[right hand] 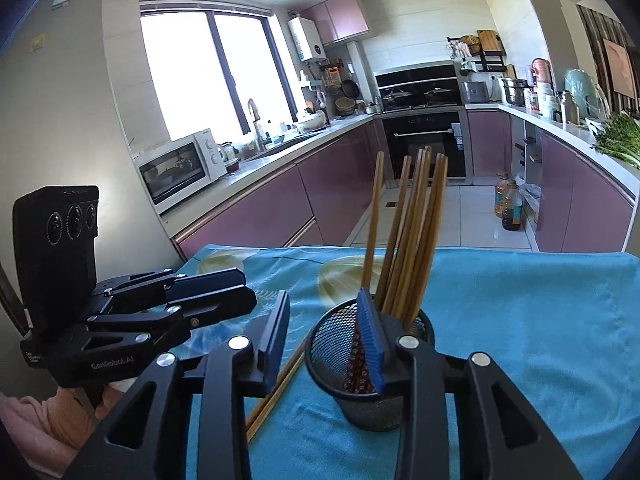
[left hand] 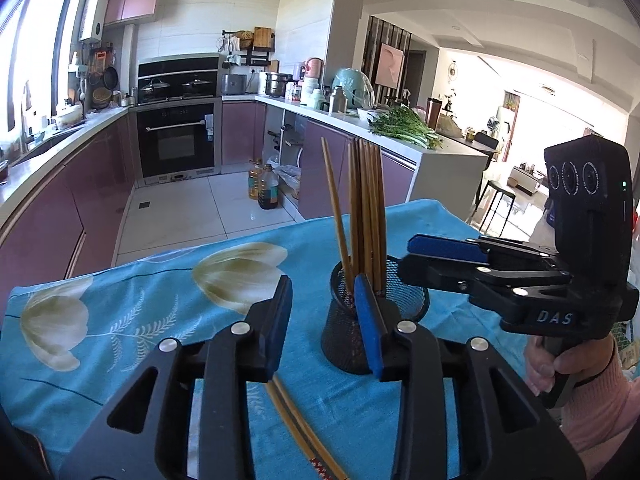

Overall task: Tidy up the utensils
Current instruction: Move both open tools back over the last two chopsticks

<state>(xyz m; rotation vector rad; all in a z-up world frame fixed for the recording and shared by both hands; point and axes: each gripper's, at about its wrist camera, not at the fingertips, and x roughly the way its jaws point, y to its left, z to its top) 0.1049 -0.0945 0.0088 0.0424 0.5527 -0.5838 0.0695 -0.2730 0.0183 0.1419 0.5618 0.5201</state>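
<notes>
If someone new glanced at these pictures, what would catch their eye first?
Probably the black mesh cup on the blue floral cloth, bristling with upright wooden chopsticks. Next, two loose chopsticks lying on the cloth beside it, with the left gripper and right gripper open close by.

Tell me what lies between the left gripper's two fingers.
The left gripper has its jaws open with nothing clamped. In the left wrist view, bare blue tablecloth fills the gap, and two loose chopsticks lie below it.

Mesh holder (right hand: 372,364) upright on blue cloth (right hand: 520,340), chopsticks (right hand: 412,236) inside; loose pair (right hand: 276,392) left of holder.
</notes>
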